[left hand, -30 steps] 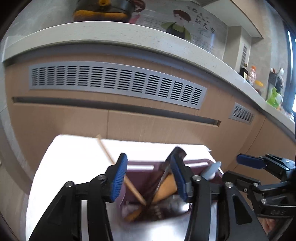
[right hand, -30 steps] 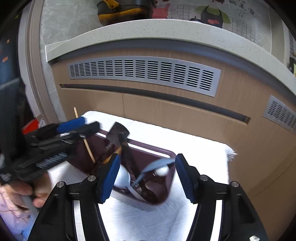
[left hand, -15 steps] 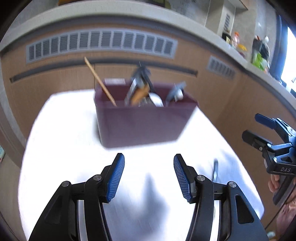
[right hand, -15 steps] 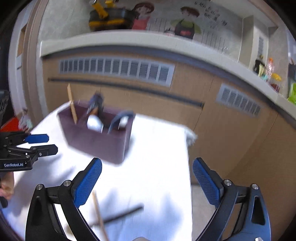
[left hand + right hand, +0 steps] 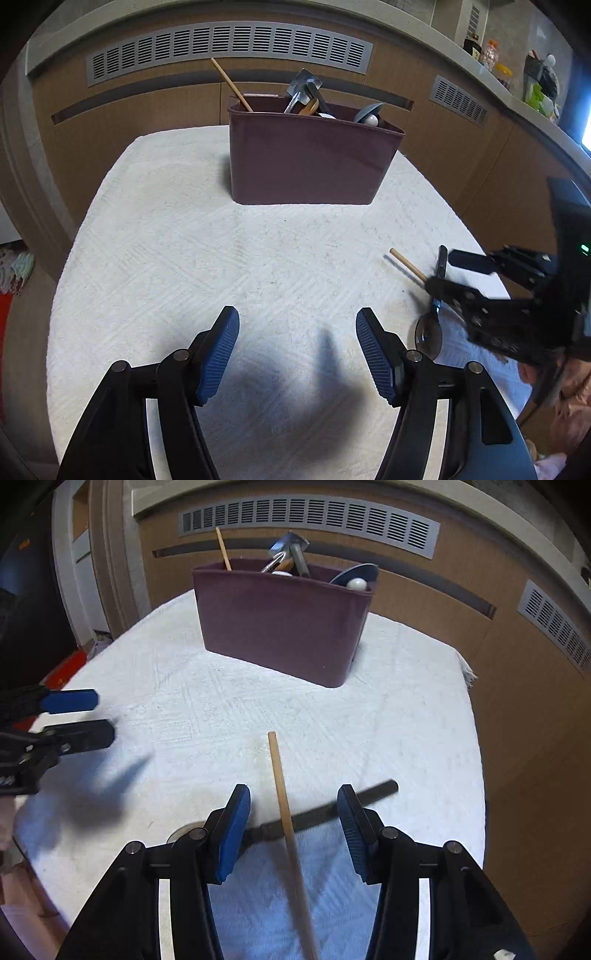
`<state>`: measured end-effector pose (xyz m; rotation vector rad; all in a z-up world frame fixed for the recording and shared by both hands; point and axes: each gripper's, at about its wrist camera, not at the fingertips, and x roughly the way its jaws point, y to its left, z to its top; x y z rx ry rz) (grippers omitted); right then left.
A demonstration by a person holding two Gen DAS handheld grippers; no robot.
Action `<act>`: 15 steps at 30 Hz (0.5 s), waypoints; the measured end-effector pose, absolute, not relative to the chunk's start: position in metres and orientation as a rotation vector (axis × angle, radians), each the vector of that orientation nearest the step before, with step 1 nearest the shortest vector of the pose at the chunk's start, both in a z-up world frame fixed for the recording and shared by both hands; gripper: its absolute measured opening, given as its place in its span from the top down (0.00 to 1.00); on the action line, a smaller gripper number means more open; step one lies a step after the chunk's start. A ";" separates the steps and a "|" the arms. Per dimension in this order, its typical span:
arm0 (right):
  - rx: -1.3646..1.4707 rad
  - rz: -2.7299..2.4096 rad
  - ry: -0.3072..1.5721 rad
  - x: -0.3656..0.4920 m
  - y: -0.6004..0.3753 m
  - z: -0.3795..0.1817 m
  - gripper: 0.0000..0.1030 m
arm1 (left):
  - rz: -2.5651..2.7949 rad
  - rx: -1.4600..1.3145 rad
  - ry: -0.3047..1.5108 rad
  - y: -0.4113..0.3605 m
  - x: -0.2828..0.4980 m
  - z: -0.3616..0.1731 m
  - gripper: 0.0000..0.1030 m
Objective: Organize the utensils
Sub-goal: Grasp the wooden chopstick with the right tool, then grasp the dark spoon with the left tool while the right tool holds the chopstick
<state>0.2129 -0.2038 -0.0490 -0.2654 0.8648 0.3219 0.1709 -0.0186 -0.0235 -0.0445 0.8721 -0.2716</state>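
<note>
Strong fisheye curvature and black corner vignetting are seen in both views. The white cloth (image 5: pixel 229 240) is brightly lit; soft dark shadows are cast on it. The neighbouring gripper is rendered blurred at each frame's edge.

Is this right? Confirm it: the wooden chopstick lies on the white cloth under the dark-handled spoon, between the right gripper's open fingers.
Not quite. In the right wrist view the wooden chopstick lies over the dark-handled spoon, crossing on top of its handle. The rest holds: both lie on the white cloth, between the right gripper's open fingers.
</note>
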 end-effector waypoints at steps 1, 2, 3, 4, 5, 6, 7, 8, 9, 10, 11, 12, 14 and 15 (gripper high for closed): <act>-0.281 0.313 0.865 0.217 -0.198 -0.050 0.65 | -0.273 -0.043 0.870 -0.019 0.169 -0.023 0.35; -0.285 0.313 0.871 0.221 -0.196 -0.052 0.66 | -0.274 -0.043 0.868 -0.019 0.167 -0.022 0.35; -0.283 0.319 0.885 0.227 -0.193 -0.055 0.68 | -0.275 -0.042 0.868 -0.021 0.168 -0.022 0.35; -0.274 0.324 0.904 0.233 -0.192 -0.059 0.69 | -0.275 -0.040 0.867 -0.021 0.168 -0.021 0.35; -0.267 0.323 0.921 0.238 -0.191 -0.062 0.70 | -0.276 -0.037 0.866 -0.021 0.166 -0.020 0.35; -0.264 0.318 0.933 0.240 -0.192 -0.065 0.74 | -0.276 -0.033 0.866 -0.021 0.166 -0.019 0.35; -0.262 0.322 0.937 0.240 -0.192 -0.067 0.82 | -0.276 -0.029 0.865 -0.023 0.168 -0.018 0.35; -0.259 0.326 0.935 0.239 -0.192 -0.067 0.90 | -0.276 -0.024 0.864 -0.024 0.167 -0.018 0.35; -0.265 0.324 0.939 0.237 -0.193 -0.065 0.95 | -0.277 -0.019 0.864 -0.025 0.169 -0.017 0.35; -0.268 0.316 0.936 0.235 -0.194 -0.064 0.95 | -0.280 -0.012 0.863 -0.027 0.170 -0.016 0.35; -0.258 0.309 0.927 0.232 -0.197 -0.059 0.96 | -0.285 -0.004 0.862 -0.030 0.169 -0.016 0.35; -0.241 0.308 0.919 0.229 -0.202 -0.054 0.96 | -0.289 0.002 0.861 -0.031 0.168 -0.015 0.35; -0.193 0.289 0.899 0.222 -0.217 -0.042 0.96 | -0.300 0.015 0.864 -0.037 0.168 -0.016 0.34; -0.176 0.270 0.890 0.220 -0.225 -0.037 0.96 | -0.307 0.021 0.865 -0.040 0.168 -0.016 0.34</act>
